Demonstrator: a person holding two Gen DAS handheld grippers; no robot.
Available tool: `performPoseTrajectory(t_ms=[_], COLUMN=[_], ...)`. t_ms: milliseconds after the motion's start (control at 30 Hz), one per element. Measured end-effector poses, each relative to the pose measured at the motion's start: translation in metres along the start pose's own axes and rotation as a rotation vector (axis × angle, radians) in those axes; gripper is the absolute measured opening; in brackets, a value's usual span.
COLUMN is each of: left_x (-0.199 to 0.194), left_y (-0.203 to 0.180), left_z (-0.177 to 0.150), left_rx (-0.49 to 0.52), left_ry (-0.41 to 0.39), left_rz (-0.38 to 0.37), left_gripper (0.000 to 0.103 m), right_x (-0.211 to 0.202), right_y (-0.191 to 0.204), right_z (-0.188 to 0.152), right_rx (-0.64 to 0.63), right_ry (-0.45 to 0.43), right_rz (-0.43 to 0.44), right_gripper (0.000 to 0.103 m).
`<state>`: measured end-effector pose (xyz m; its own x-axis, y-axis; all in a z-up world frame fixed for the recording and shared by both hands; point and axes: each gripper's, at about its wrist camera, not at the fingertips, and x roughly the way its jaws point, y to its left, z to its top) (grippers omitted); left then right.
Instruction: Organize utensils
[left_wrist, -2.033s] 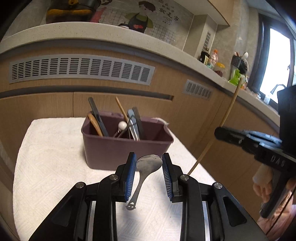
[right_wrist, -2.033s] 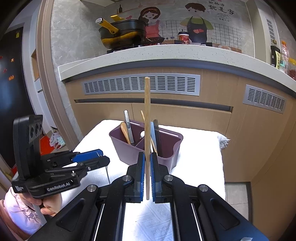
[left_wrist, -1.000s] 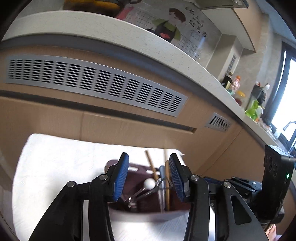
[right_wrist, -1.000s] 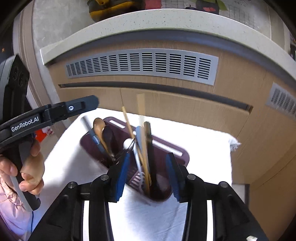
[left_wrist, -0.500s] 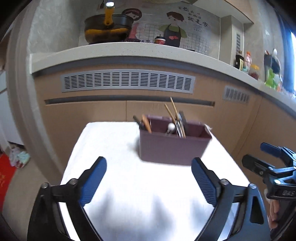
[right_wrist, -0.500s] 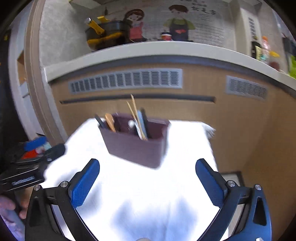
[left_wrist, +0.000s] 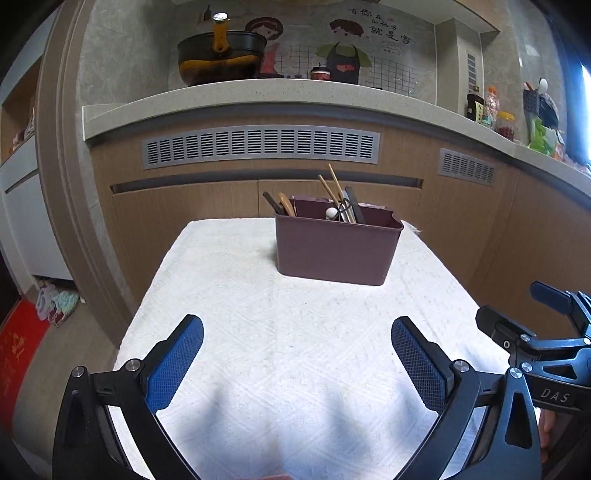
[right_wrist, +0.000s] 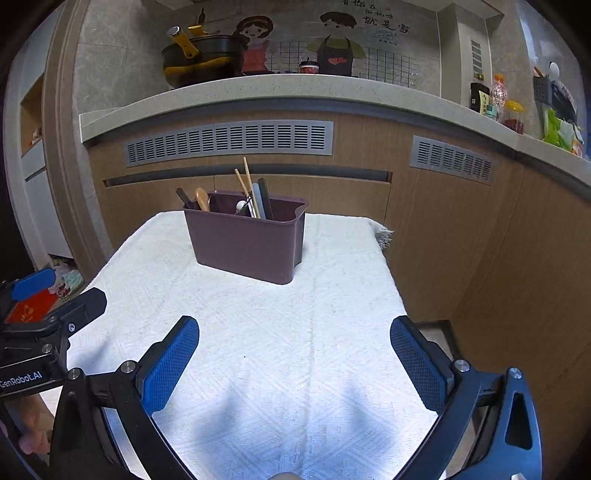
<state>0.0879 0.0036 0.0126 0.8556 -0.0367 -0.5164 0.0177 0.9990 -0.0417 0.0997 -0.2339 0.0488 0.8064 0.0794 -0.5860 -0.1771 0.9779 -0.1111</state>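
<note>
both grippers, left (left_wrist: 297, 354) and right (right_wrist: 294, 352), now released and pulled back; spoon and chopstick gone into the far bin (left_wrist: 336, 251), cloth (left_wrist: 295, 332) bare, task likely done.

Inspector A: Any legible markings?

Inspector B: Two. The left gripper (right_wrist: 55, 310), seen from the right wrist, bears "GenRobot.AI" in white on its black body. The right gripper (left_wrist: 524, 321), seen from the left wrist, bears "DAS".

Inspector A: The wall decal (right_wrist: 384, 24)?

Inspector B: Chinese characters, too small to transcribe.
</note>
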Motion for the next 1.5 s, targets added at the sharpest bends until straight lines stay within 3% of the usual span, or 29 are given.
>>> performPoseTrajectory(t_ms=[1500], left_x=[-0.0054], left_y=[0.0001], left_z=[-0.0017], left_rx=[0.002], left_ry=[0.009], left_rz=[-0.002], left_gripper=[0.101], right_x=[-0.0096], right_y=[-0.0019], right_z=[-0.0023], right_rx=[0.009], right_ry=[-0.008], right_rz=[0.014], right_gripper=[0.103])
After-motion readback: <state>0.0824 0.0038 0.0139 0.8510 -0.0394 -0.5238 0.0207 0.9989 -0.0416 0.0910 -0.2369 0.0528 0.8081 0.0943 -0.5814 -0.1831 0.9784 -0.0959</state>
